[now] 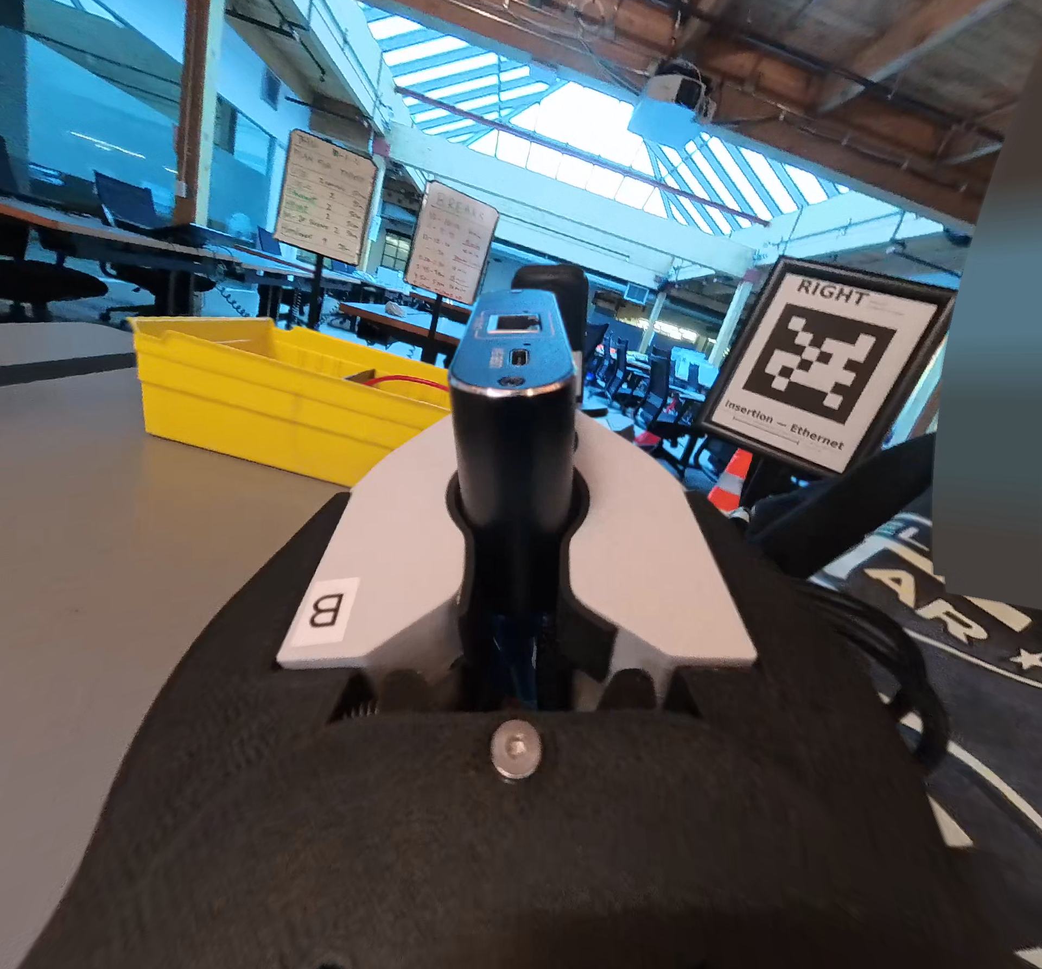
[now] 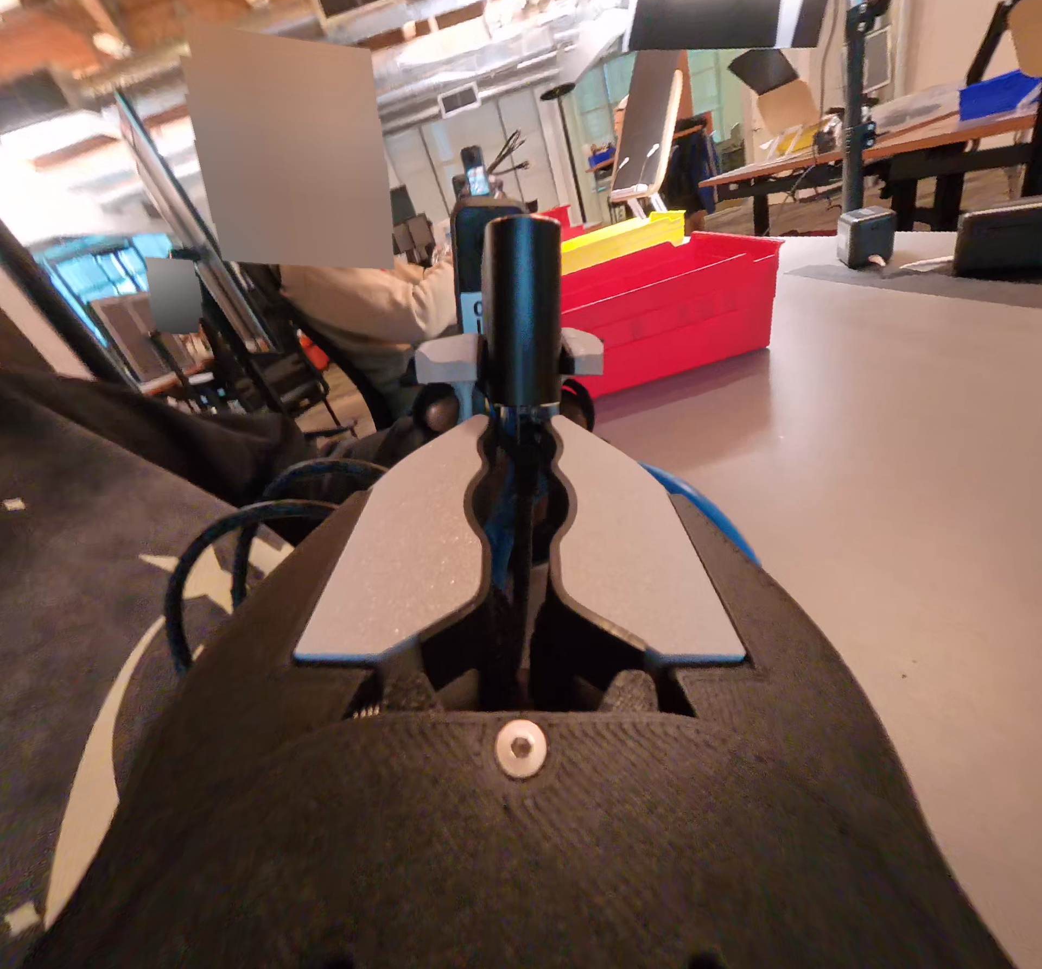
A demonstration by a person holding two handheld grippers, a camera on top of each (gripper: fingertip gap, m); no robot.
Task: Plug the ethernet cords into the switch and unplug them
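Observation:
My left gripper (image 1: 516,462) is shut on the switch (image 1: 510,434), a black bar with a blue end face that has an open port (image 1: 510,323). It holds the switch up off the grey table (image 1: 113,519). In the right wrist view the switch (image 2: 521,310) stands straight ahead, clamped by the left gripper (image 2: 516,355). My right gripper (image 2: 521,434) is shut on a thin black ethernet cord (image 2: 521,519) that runs up to the switch's near end. Whether its plug is seated is hidden. Blue cord (image 2: 705,502) and dark loops (image 2: 208,558) hang beside my fingers.
A yellow bin (image 1: 270,395) sits on the table to the left, with a framed marker sign (image 1: 817,372) at the right. A red bin (image 2: 676,310) and a yellow bin (image 2: 620,242) stand ahead. A seated person's sleeve (image 2: 361,304) is behind the switch. Dark printed cloth (image 1: 958,660) lies close by.

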